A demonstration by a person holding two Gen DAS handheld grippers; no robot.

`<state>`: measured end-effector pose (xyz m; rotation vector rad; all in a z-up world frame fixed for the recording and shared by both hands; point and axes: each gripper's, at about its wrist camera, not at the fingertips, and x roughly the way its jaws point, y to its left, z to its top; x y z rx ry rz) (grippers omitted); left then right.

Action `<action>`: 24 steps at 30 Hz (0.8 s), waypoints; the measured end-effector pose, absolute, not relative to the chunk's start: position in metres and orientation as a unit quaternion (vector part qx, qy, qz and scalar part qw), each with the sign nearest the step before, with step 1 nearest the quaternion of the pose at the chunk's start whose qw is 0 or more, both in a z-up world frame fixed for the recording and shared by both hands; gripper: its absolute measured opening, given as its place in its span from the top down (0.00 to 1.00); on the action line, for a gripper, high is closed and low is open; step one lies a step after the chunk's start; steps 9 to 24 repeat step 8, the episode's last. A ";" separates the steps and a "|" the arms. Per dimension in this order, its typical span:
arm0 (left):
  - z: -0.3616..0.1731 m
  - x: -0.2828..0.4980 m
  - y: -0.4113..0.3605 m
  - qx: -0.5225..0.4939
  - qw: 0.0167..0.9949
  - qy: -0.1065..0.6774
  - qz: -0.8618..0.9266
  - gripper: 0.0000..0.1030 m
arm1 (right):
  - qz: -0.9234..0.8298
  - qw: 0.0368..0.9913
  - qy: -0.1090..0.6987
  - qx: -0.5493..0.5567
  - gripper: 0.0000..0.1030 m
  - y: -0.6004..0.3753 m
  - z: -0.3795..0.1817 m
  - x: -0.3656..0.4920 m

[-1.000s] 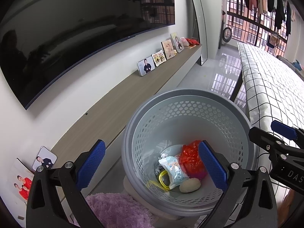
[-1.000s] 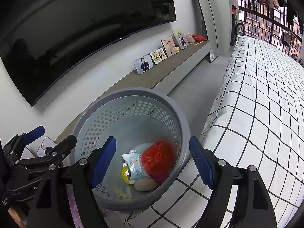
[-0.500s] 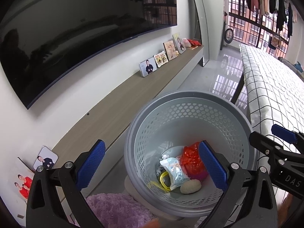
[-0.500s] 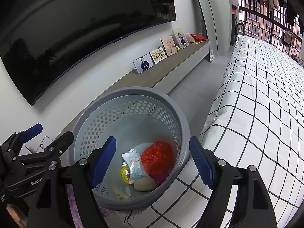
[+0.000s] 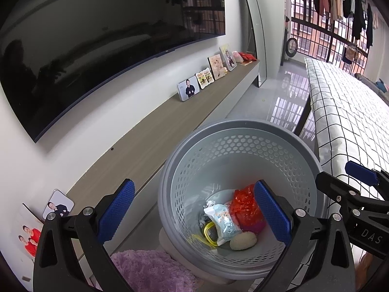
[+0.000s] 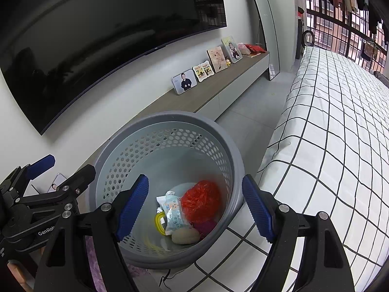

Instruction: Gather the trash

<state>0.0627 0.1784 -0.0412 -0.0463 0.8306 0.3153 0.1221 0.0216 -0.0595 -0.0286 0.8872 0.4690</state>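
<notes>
A grey perforated basket [image 5: 243,125] [image 6: 170,118] stands between the low shelf and the bed. At its bottom lie a crumpled red bag [image 5: 244,206] [image 6: 200,200], a white-and-blue packet [image 5: 222,221] [image 6: 173,213], a beige lump [image 5: 243,241] [image 6: 186,236] and a yellow ring [image 5: 207,231] [image 6: 159,221]. My left gripper [image 5: 194,210] [image 6: 71,164] hangs open over the basket's left side, its blue pads holding nothing. Over the basket's right side, beside the bed, my right gripper [image 6: 195,206] [image 5: 340,174] is open too, with nothing between its pads.
A long wooden shelf [image 5: 170,121] with several photo frames [image 5: 188,88] runs under a wall-mounted TV [image 5: 97,36]. A bed with a checked sheet [image 6: 340,133] fills the right. A purple fluffy mat [image 5: 145,267] lies near the basket's foot. A mirror [image 5: 252,31] leans at the far end.
</notes>
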 end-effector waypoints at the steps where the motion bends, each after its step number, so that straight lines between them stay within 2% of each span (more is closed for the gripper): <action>1: -0.041 0.063 0.179 -0.022 0.903 0.402 0.153 0.06 | 0.225 0.877 0.425 -0.014 0.26 0.022 -0.059 0.122; 24: -0.041 0.063 0.178 -0.023 0.903 0.401 0.152 0.06 | 0.225 0.877 0.425 -0.014 0.26 0.022 -0.060 0.122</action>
